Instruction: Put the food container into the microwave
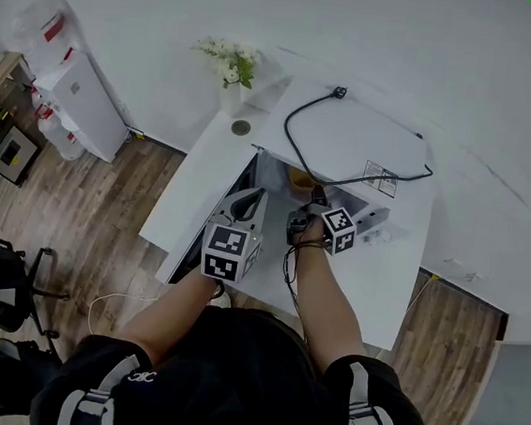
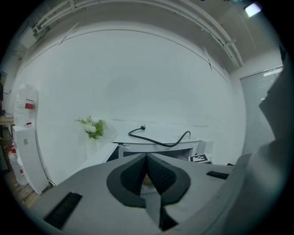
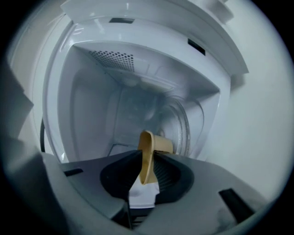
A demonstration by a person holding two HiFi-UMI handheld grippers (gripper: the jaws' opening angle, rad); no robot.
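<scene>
Right gripper view: right gripper (image 3: pixel 146 160) clamps food container (image 3: pixel 155 146) facing microwave (image 3: pixel 92 96).

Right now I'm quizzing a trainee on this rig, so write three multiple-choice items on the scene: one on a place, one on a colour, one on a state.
1. Where does the black power cord lie?
A) in the left hand-held gripper
B) on top of the microwave
C) inside the microwave

2. What colour is the food container?
A) tan
B) blue
C) black

3. How is the left hand-held gripper?
A) wide open
B) shut on the power cord
C) shut, empty

Answers: B, the power cord curls across the microwave's top; A, its tan rim shows in the right hand-held gripper; C, its jaws meet on nothing.
</scene>
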